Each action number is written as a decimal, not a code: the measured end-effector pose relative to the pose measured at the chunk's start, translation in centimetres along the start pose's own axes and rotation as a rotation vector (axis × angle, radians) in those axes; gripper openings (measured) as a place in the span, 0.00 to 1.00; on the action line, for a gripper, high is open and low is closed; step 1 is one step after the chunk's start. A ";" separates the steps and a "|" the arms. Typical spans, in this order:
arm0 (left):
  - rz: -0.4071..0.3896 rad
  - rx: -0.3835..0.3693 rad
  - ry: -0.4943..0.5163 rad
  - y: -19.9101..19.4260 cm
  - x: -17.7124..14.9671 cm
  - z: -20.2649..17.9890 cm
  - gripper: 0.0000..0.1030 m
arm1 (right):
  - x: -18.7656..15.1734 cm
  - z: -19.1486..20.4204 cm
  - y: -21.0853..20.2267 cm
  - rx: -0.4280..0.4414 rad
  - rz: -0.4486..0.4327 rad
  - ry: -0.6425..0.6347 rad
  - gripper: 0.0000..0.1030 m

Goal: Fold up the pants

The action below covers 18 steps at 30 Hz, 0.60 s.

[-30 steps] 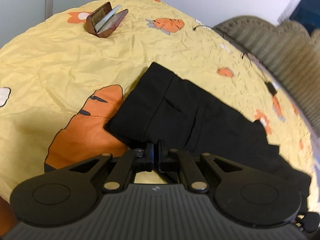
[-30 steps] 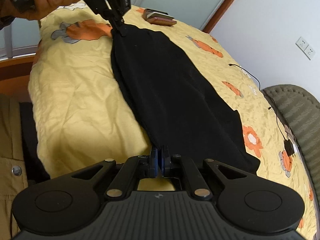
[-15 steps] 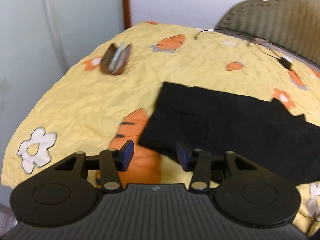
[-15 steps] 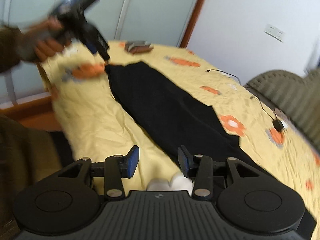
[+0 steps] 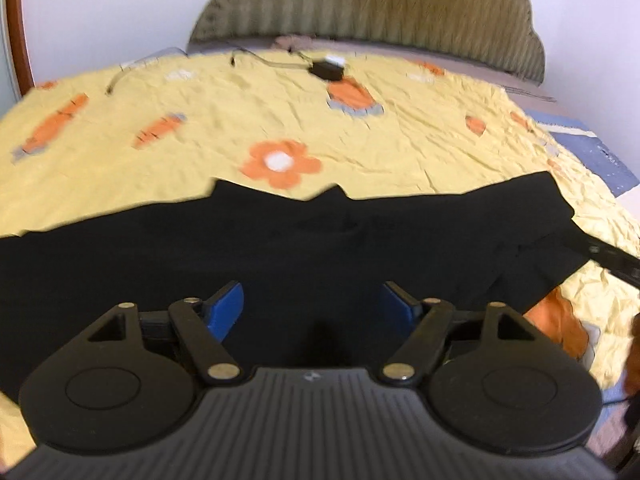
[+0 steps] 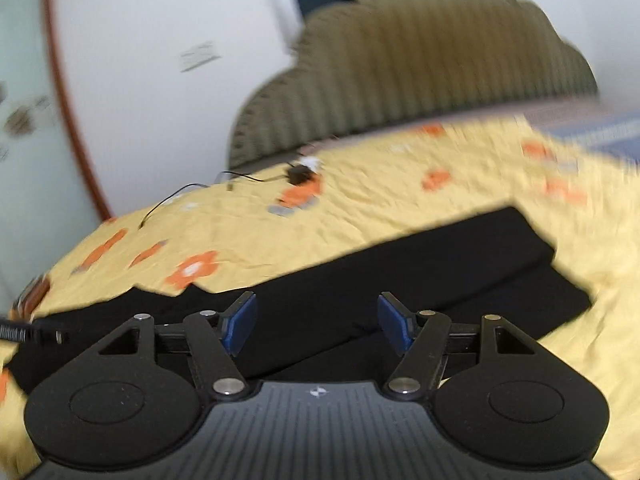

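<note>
The black pants [image 5: 320, 240] lie flat on the bed [image 5: 360, 120], apparently folded lengthwise; crosswise folds remain. Left gripper [image 5: 314, 308] and right gripper [image 6: 316, 322] are wide open, empty.

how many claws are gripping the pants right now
0. The left claw hangs open over the middle of the black pants; the right claw hangs open over them too.

No words or numbers can be read; the blurred wall marks are perhaps labels.
</note>
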<state>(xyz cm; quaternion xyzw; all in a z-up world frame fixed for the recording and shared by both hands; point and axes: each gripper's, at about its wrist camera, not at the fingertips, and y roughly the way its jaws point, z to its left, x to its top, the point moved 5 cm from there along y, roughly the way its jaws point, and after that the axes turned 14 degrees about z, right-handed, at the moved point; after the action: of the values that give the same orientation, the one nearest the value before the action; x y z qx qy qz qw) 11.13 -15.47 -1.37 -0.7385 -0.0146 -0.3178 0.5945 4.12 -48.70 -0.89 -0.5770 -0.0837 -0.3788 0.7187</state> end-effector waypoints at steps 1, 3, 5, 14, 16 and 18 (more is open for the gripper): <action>0.005 0.005 0.015 0.8 0.4 -0.9 0.70 | 0.1 -0.5 1.1 0.023 0.011 0.058 0.64; 0.025 0.047 0.023 2.2 0.8 -1.7 0.70 | 0.2 -1.7 2.8 0.052 0.036 0.169 0.64; 0.032 0.053 0.039 2.9 0.8 -2.5 0.70 | 0.2 -2.9 4.1 0.012 0.074 0.237 0.64; 0.025 0.058 0.043 3.7 1.3 -3.4 0.79 | 0.5 -6.5 7.7 0.001 0.096 0.470 0.19; 0.031 0.061 0.028 3.9 1.3 -3.0 0.80 | 0.2 -7.1 7.7 0.015 0.092 0.510 0.09; 0.034 0.070 0.013 4.0 1.3 -2.6 0.80 | 0.1 -7.5 7.4 0.040 0.073 0.543 0.07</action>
<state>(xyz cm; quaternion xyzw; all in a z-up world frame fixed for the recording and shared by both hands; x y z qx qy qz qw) 12.63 -19.38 -3.99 -0.7153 -0.0094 -0.3116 0.6254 6.55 -55.10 -8.94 -0.4428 0.1254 -0.4918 0.7392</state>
